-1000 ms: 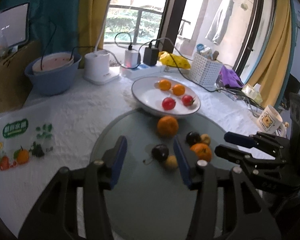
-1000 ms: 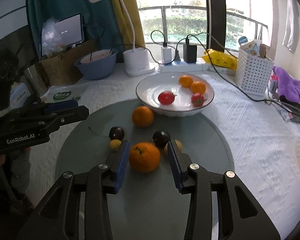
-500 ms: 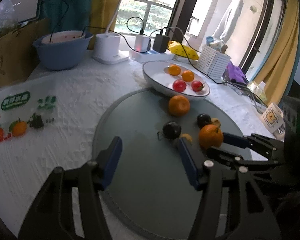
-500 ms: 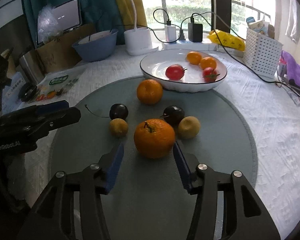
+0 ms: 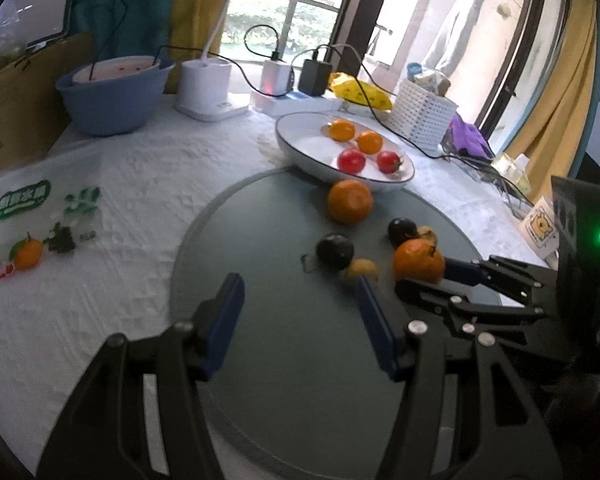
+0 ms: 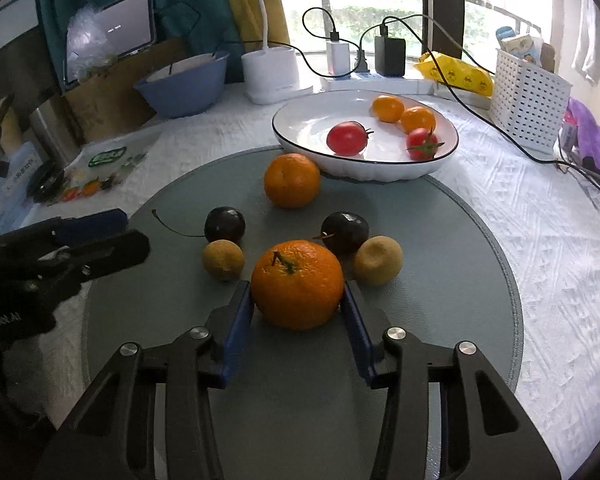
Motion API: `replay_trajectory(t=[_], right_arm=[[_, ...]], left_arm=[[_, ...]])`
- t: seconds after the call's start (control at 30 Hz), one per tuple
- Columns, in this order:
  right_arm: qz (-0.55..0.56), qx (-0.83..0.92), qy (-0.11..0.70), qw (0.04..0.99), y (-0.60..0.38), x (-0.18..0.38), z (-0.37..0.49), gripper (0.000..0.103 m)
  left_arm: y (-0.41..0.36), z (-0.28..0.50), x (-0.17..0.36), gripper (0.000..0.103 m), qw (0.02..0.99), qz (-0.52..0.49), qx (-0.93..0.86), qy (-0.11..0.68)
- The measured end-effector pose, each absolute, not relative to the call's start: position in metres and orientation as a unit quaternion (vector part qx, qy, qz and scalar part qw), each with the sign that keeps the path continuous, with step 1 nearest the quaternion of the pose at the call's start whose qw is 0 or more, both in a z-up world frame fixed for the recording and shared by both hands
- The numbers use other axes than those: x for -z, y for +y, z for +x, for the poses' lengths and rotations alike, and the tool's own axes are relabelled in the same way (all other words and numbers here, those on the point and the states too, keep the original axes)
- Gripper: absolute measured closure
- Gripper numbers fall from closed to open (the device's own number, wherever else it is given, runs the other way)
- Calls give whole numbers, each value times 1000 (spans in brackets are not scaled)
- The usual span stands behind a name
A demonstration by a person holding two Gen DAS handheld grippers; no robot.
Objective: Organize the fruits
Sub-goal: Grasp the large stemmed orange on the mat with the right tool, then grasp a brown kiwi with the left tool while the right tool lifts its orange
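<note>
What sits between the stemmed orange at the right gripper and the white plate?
In the right wrist view: a dark plum just behind the stemmed orange, then bare grey mat up to the white plate.

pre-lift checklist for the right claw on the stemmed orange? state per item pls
1. Right claw around the stemmed orange, a pad on each side: ok.
2. Firm clamp: cannot tell; the pads look to touch the peel, but no squeeze shows.
3. Neighbours clear: not ok; the brown fruit sits right by the right pad, and the dark plum looks to touch the orange behind.
4. Room in the white bowl: ok; bare space left of the tomato.
5. Left claw out of the way: ok; open, empty, off to the side.
</note>
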State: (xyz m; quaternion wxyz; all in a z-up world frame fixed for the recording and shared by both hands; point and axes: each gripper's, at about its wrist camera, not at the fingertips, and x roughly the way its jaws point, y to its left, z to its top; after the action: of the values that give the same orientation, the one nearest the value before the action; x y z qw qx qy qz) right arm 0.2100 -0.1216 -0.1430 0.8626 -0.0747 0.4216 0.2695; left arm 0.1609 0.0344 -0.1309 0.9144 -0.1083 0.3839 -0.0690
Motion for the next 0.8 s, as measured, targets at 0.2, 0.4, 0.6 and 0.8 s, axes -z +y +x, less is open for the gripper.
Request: replay_trajectory(t=[0.2, 0.4, 0.6, 0.8], right_arm=[[-68, -270, 415, 866, -135, 137, 210, 56], [-56, -265, 412, 870, -150, 135, 213, 56], [-47, -270, 406, 872, -161, 133, 213, 56], [-33, -268, 403, 874, -172, 132, 217, 56]], left_arm=[[18, 166, 131, 43, 912, -93, 78, 391], [2, 173, 135, 43, 911, -80, 78, 398], [-12, 183, 139, 44, 905, -65, 85, 412], [-29, 190, 147, 44, 895, -40, 88, 435]])
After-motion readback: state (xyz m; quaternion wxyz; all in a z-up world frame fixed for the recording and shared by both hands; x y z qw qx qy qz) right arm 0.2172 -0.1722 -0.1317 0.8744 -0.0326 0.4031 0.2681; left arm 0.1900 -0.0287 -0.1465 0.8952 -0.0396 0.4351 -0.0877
